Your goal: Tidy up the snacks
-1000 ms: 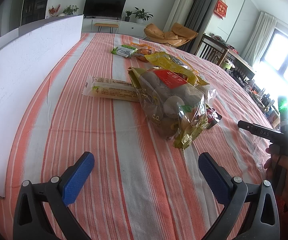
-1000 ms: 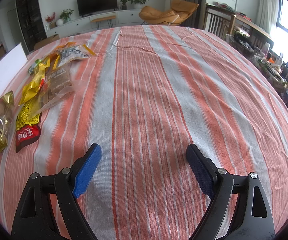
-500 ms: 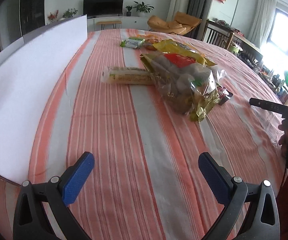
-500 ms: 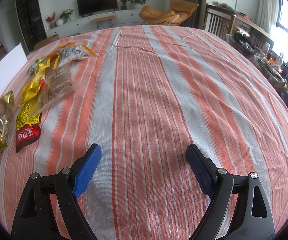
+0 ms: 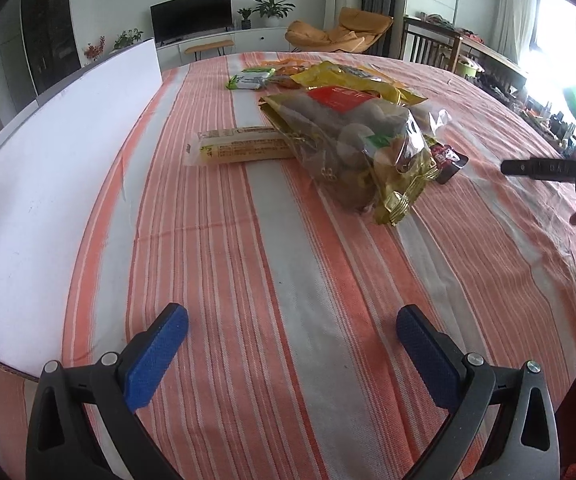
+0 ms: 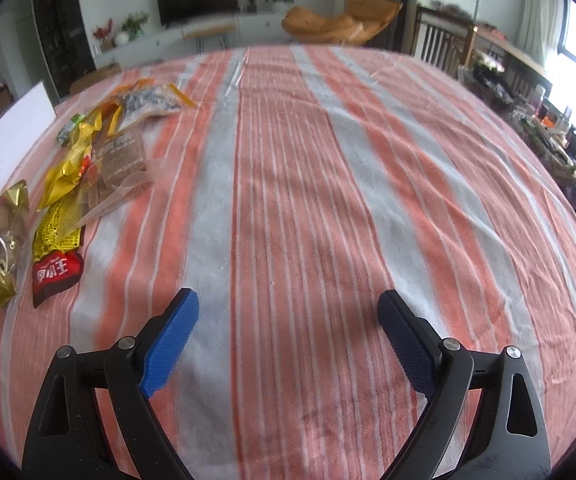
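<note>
A pile of snack packs lies on the striped tablecloth point(image 5: 288, 264). In the left wrist view a clear gold-edged bag of round snacks point(image 5: 352, 148) lies ahead, a long pale biscuit pack point(image 5: 240, 147) to its left, a small dark red pack point(image 5: 448, 160) to its right, a yellow bag point(image 5: 352, 80) and a green-white pack point(image 5: 248, 80) behind. My left gripper point(image 5: 292, 332) is open and empty, well short of them. My right gripper point(image 6: 288, 320) is open and empty over bare cloth; the pile, with the red pack point(image 6: 56, 274), lies far to its left.
A large white board point(image 5: 48, 184) lies along the table's left side. The other hand-held gripper's body point(image 5: 548, 168) shows at the right edge of the left wrist view. Chairs, a TV and a cluttered side table stand beyond the table.
My left gripper has pulled back and swung left, so the snacks look farther off and more of the white board shows. My right gripper has shifted slightly.
</note>
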Available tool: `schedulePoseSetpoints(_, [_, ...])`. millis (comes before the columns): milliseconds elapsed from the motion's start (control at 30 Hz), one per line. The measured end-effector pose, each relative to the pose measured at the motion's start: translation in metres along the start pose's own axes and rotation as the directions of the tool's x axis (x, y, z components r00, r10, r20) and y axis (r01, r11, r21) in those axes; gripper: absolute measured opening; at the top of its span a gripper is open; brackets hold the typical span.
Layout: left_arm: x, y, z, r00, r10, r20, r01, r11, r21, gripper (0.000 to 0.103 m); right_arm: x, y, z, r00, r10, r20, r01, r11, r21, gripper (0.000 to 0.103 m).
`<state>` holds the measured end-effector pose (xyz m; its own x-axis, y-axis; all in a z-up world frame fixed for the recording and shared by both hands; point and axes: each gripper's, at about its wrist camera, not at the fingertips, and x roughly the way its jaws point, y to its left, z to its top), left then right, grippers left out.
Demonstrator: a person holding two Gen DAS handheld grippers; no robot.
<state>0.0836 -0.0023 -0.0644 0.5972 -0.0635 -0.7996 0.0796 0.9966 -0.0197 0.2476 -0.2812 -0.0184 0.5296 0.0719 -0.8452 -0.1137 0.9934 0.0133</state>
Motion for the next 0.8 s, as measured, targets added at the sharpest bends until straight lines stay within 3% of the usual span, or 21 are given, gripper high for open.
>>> schedulePoseSetpoints(133, [0.001, -0.001, 0.001, 1.0, 0.002, -0.001, -0.002, 1.0, 0.003, 0.103, -0.019, 0.036, 0.017, 0.978, 0.21, 0.0, -0.21, 0.978, -0.003, 0.091])
schedulePoseSetpoints(233, [0.001, -0.001, 0.001, 1.0, 0.002, 0.0, -0.002, 1.0, 0.003, 0.103, -0.027, 0.089, 0.033, 0.944, 0.325, -0.052, -0.329, 0.936, -0.124, 0.091])
schedulePoseSetpoints(300, [0.001, -0.001, 0.001, 1.0, -0.002, 0.001, 0.002, 1.0, 0.002, 0.103, -0.02, 0.116, 0.039, 0.938, 0.329, -0.108, -0.344, 0.918, -0.198, 0.09])
schedulePoseSetpoints(400, [0.0, 0.0, 0.001, 1.0, -0.012, 0.006, 0.012, 1.0, -0.004, 0.103, -0.002, 0.142, 0.044, 0.952, 0.268, -0.151, -0.3, 0.916, -0.265, 0.088])
schedulePoseSetpoints(467, [-0.001, 0.001, 0.001, 1.0, -0.021, 0.011, 0.022, 1.0, -0.012, 0.103, 0.004, 0.147, 0.047, 0.947, 0.274, -0.169, -0.311, 0.916, -0.255, 0.076])
schedulePoseSetpoints(533, [-0.001, 0.002, 0.001, 1.0, -0.027, 0.013, 0.027, 1.0, -0.016, 0.103, 0.007, 0.151, 0.049, 0.942, 0.278, -0.185, -0.317, 0.919, -0.233, 0.054])
schedulePoseSetpoints(600, [-0.001, 0.002, 0.001, 1.0, -0.027, 0.013, 0.028, 0.999, -0.016, 0.103, 0.009, 0.153, 0.048, 0.933, 0.297, -0.2, -0.339, 0.914, -0.222, 0.052])
schedulePoseSetpoints(800, [-0.001, 0.002, 0.001, 1.0, -0.027, 0.013, 0.028, 0.999, -0.015, 0.103, 0.011, 0.163, 0.047, 0.955, 0.223, -0.195, -0.272, 0.922, -0.275, 0.058])
